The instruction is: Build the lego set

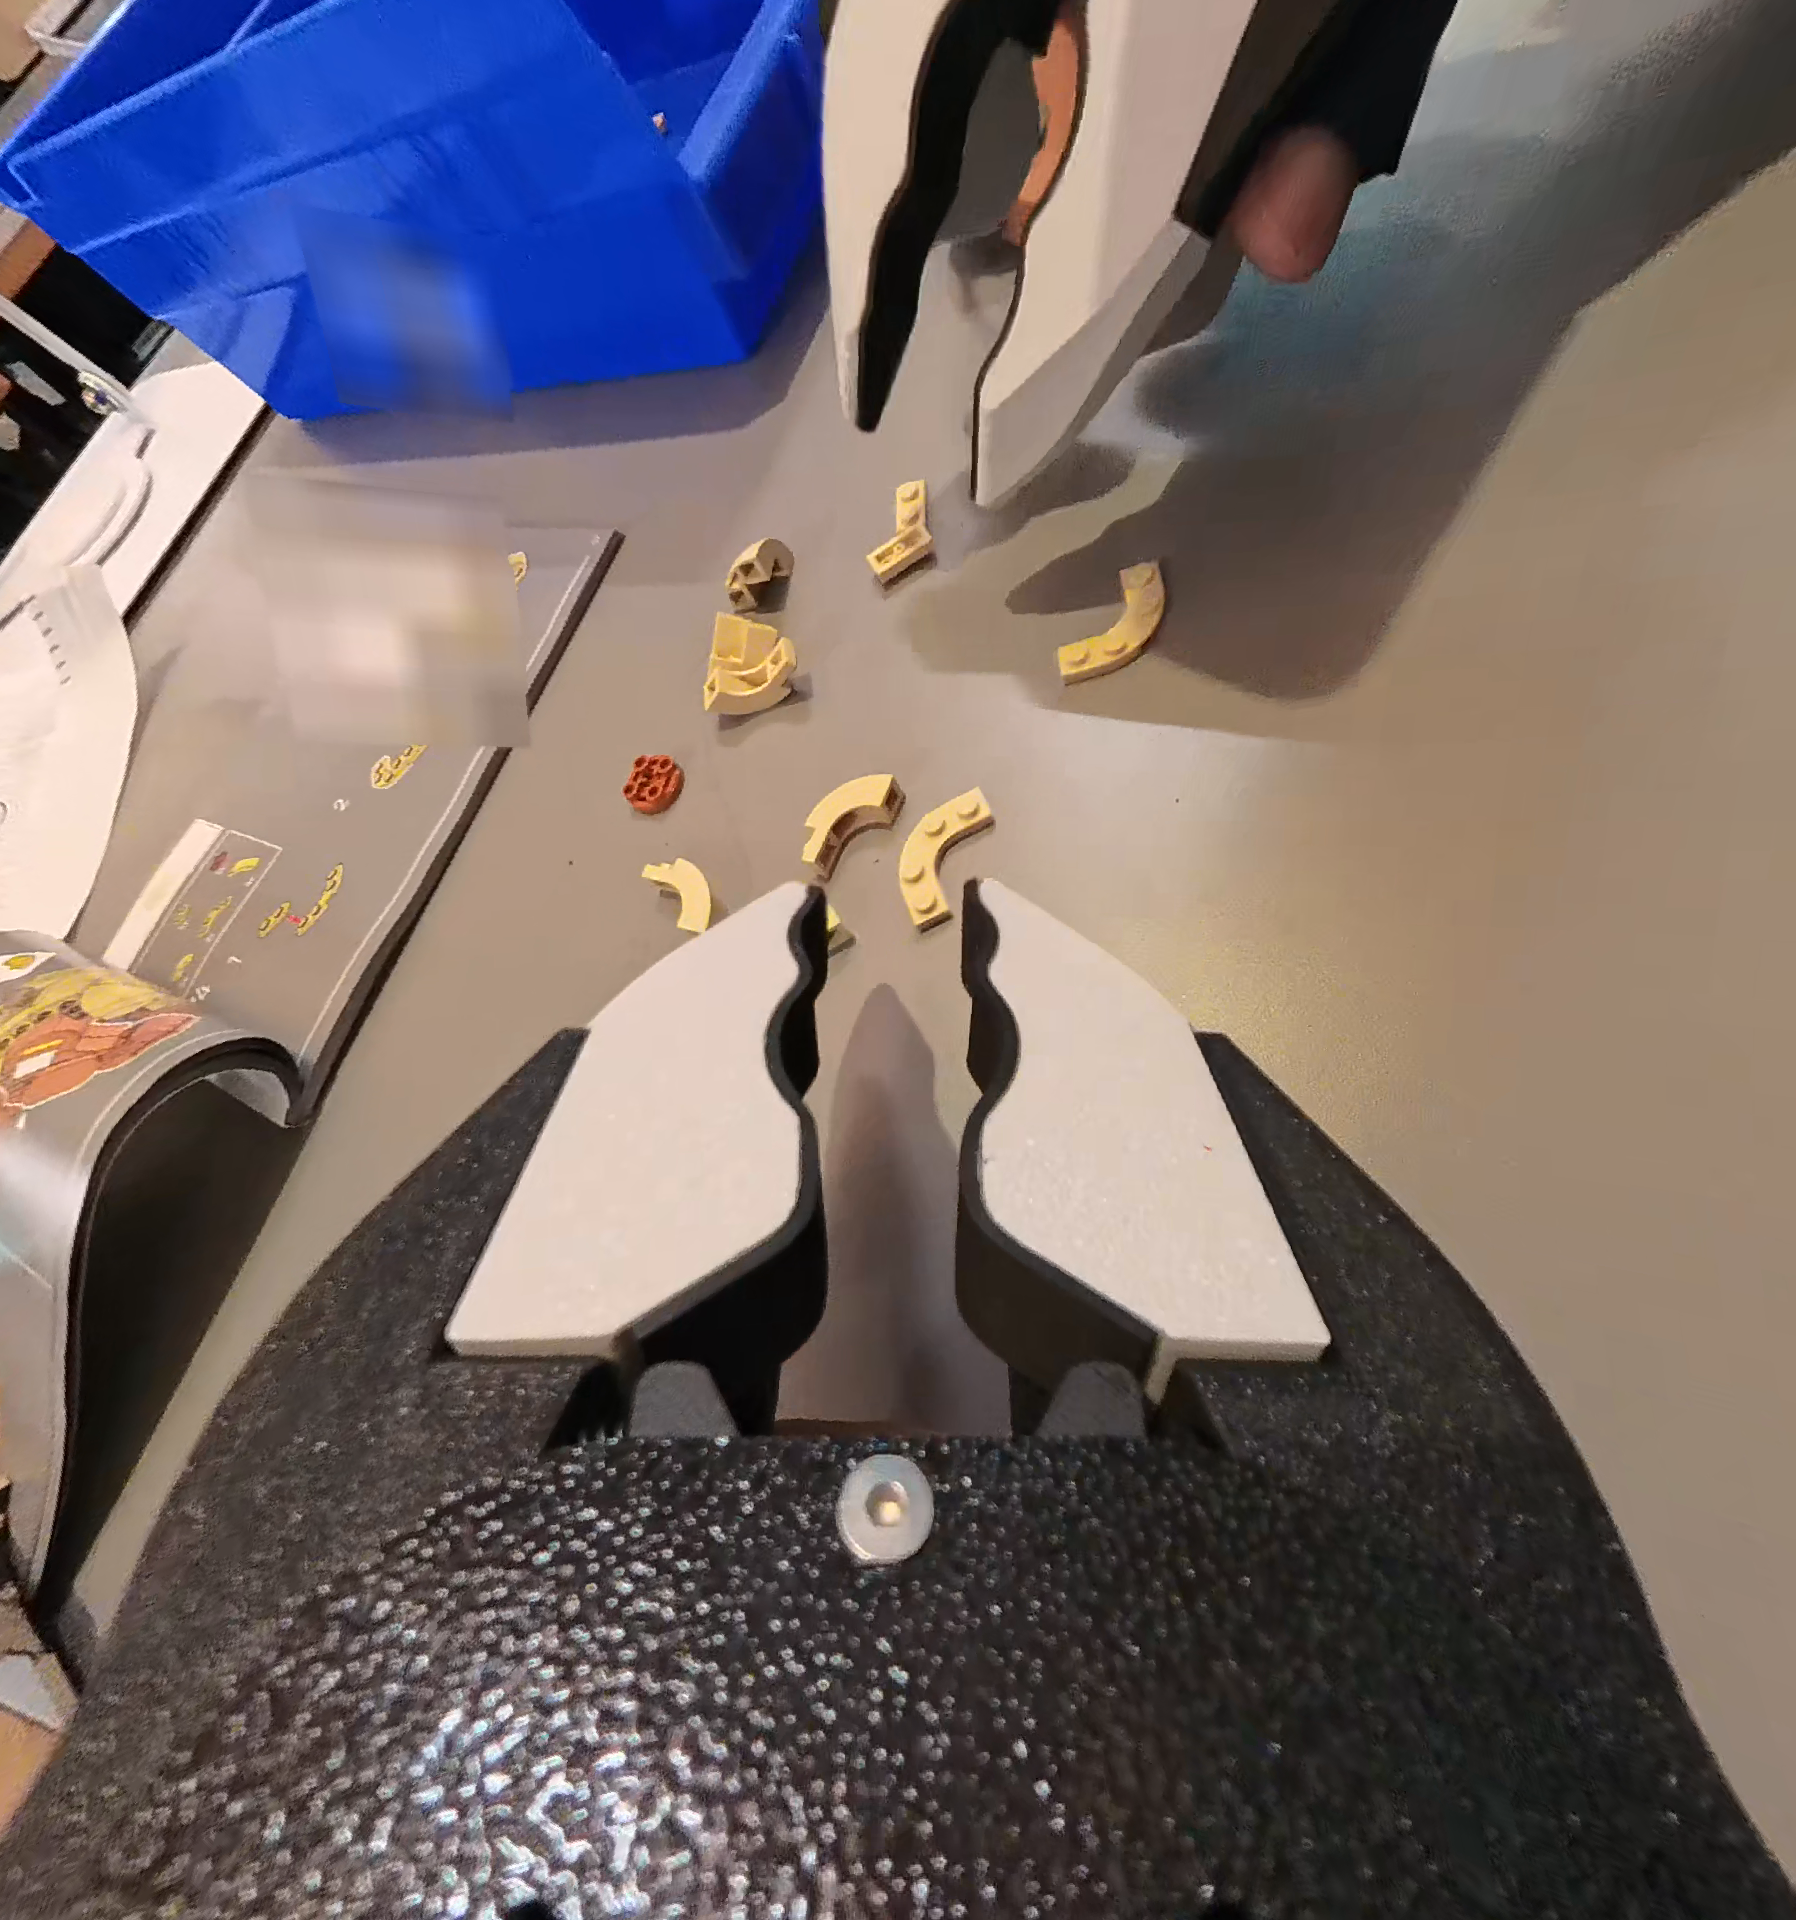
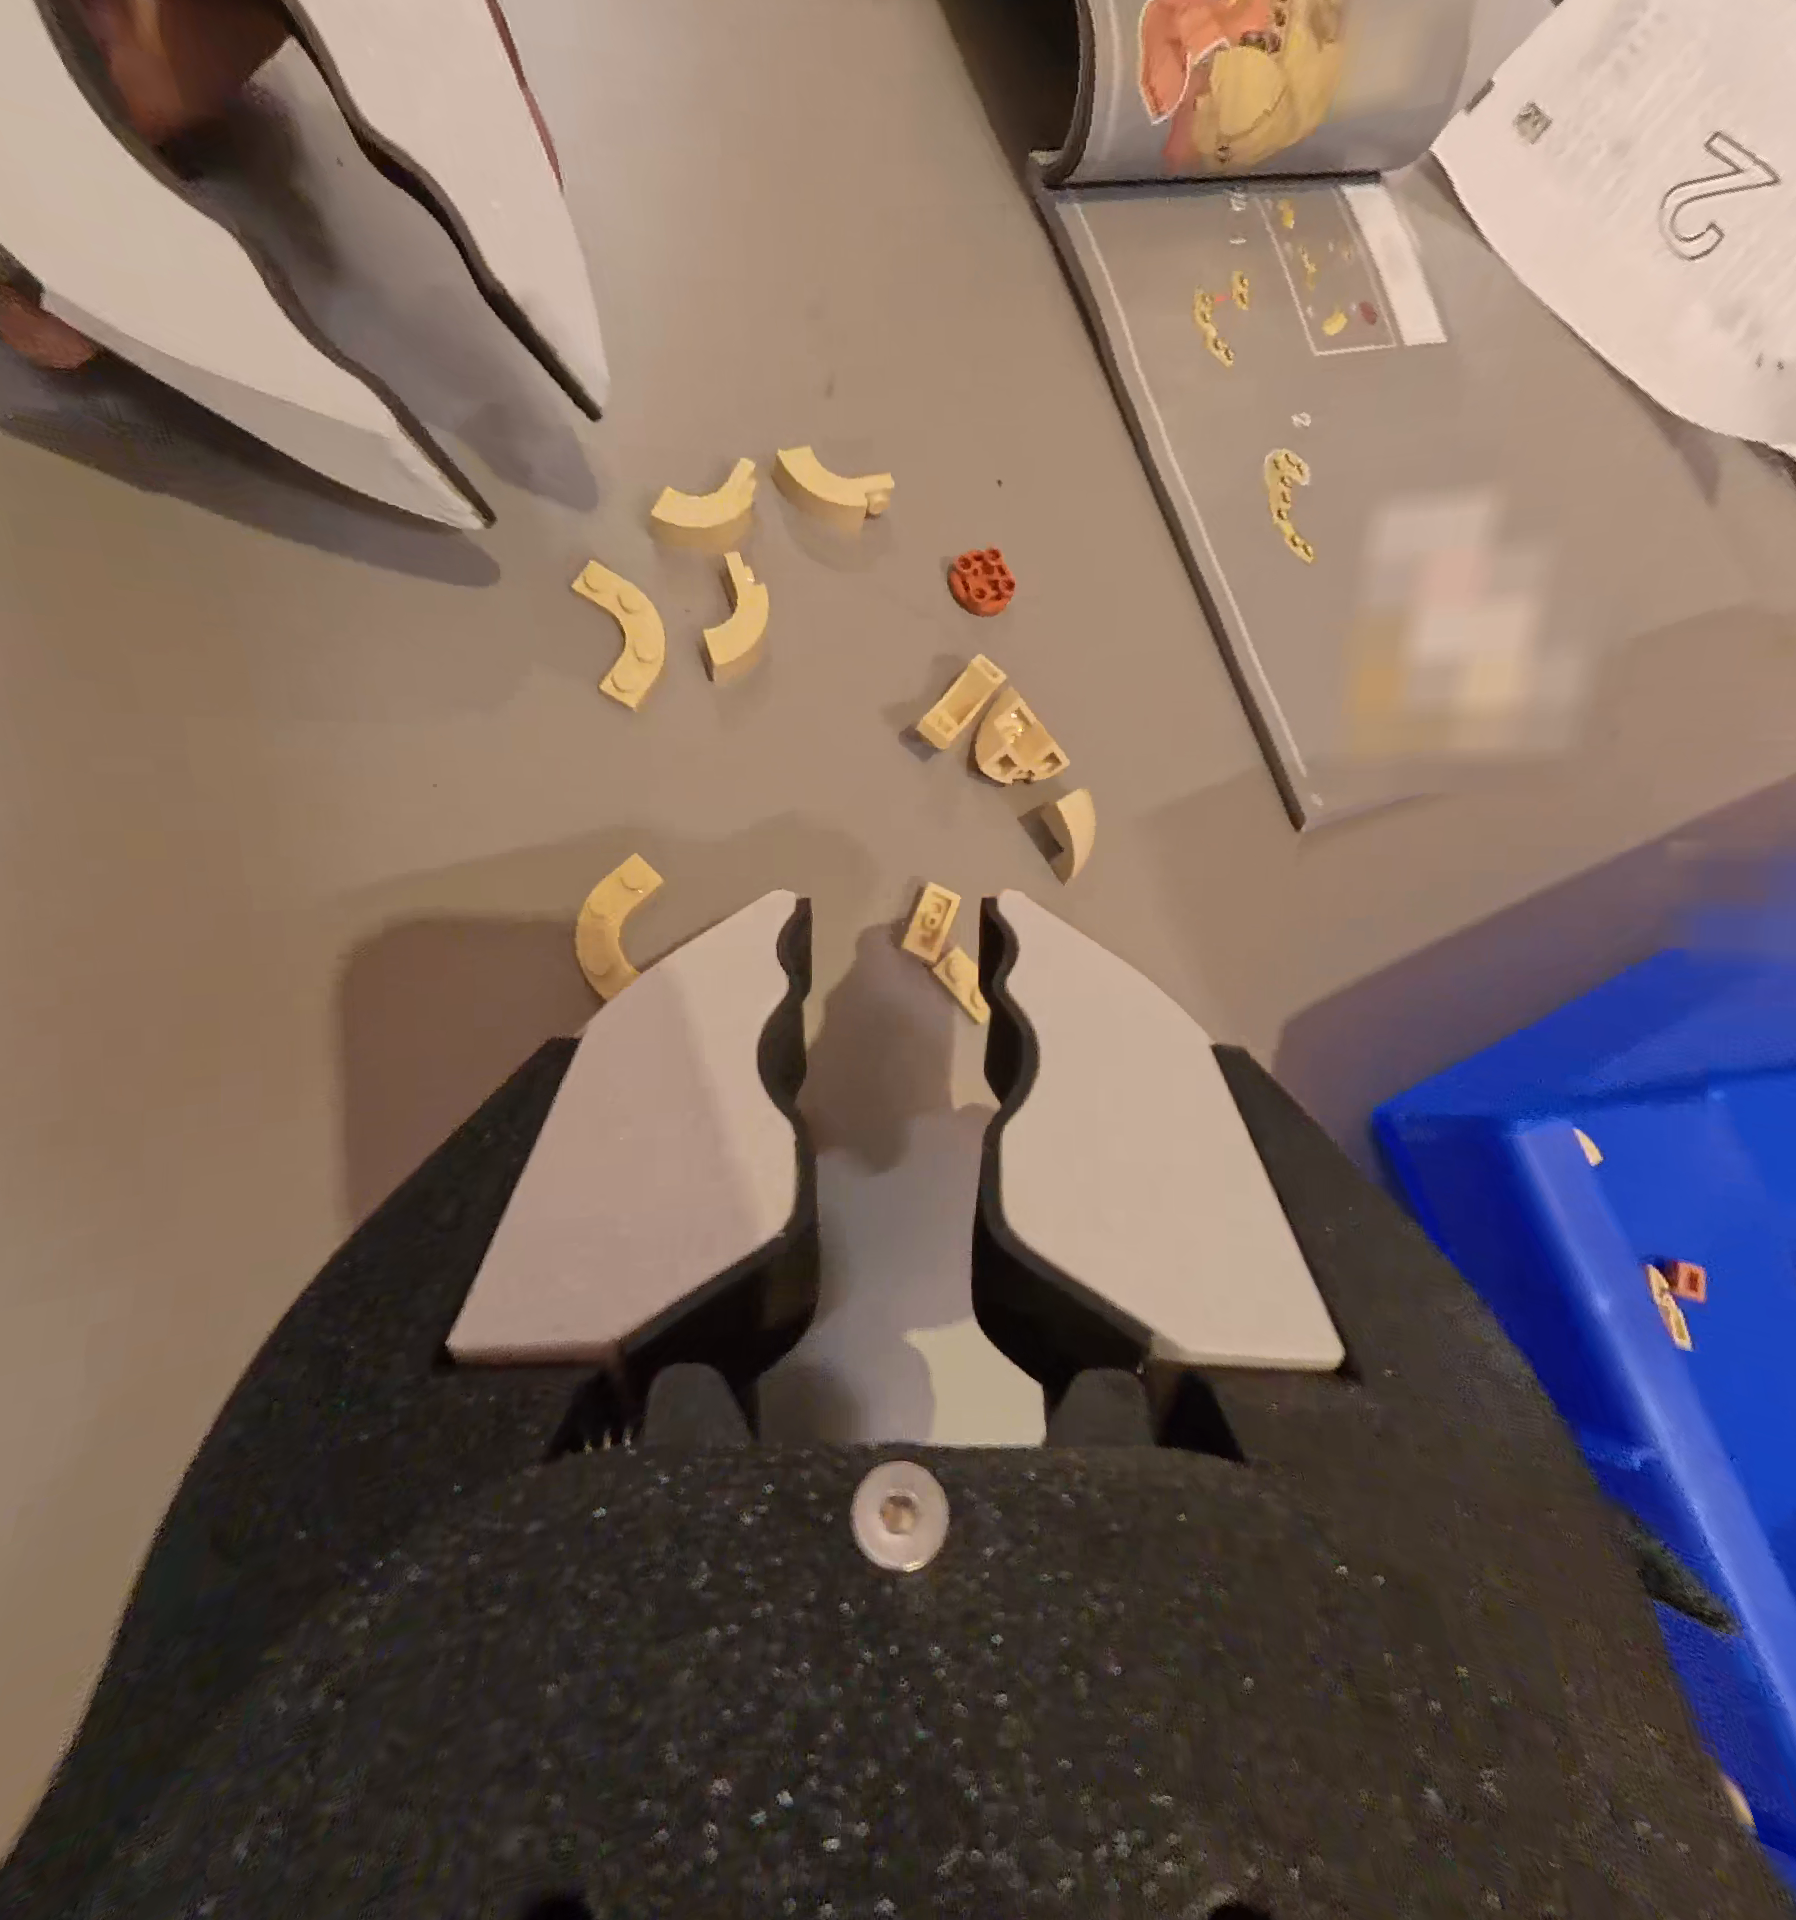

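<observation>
Left tongs [image 1: 892,894] hover narrowly parted, empty, over tan curved bricks [image 1: 944,854]; right tongs [image 2: 894,909] likewise above a small tan plate [image 2: 930,920].

Writing shows on two things only. A grey instruction booklet [image 1: 374,790] [image 2: 1216,436] lies open near one edge of the table [image 1: 1393,1039]. Its flat page carries a few small white step numerals beside little yellow part drawings, and a white-outlined box with tiny figures too small to make out. A white paper sheet [image 1: 11,748] [image 2: 1652,208] overlaps the booklet at the table's edge. It bears one large outlined numeral and a row of small print, too fine to read.
</observation>
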`<action>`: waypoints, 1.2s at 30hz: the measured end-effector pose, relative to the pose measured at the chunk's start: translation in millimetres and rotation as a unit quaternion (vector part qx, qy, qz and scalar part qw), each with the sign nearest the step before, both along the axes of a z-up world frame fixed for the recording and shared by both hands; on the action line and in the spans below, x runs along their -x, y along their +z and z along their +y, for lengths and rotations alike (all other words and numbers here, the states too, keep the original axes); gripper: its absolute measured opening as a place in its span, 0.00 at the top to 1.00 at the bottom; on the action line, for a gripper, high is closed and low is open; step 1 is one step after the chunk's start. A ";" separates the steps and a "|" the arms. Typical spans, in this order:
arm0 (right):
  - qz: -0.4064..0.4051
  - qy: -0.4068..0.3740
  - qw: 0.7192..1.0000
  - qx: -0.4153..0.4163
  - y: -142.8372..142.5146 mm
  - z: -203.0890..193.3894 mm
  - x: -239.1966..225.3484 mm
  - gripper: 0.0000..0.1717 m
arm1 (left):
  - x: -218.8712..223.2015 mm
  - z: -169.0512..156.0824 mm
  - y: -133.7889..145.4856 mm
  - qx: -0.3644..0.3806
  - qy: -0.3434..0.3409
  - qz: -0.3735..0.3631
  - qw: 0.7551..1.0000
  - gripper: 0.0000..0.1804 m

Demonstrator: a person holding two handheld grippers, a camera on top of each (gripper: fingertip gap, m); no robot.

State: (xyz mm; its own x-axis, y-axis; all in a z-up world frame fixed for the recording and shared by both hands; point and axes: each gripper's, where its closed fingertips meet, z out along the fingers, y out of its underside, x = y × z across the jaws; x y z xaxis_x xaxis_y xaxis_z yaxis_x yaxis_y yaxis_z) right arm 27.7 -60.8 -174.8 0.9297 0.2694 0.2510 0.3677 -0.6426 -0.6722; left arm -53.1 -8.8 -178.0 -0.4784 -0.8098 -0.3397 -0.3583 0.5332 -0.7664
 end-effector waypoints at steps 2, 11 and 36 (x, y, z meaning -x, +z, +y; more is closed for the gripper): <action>0.005 0.001 1.000 0.006 -4.4 5.1 -0.6 0.83 | -0.3 0.6 -0.8 -0.003 0.003 0.001 1.000 0.87; 0.036 -0.008 0.998 0.041 -24.9 10.6 -8.9 0.92 | -3.2 3.5 -4.1 0.004 0.013 0.018 1.000 0.87; 0.623 0.143 0.769 -0.016 66.0 9.4 80.8 0.96 | -11.4 -48.9 66.0 -0.051 -0.304 -0.269 0.912 0.87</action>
State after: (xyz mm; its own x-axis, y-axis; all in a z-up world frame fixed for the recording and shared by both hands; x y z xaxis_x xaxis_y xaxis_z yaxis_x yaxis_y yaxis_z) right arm -53.1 -51.5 -108.9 0.3575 0.5189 -0.7765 -0.4521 -0.6314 -0.6301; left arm -41.7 -57.7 -112.0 -0.5702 -0.4006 -0.7173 0.4418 0.5866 -0.6788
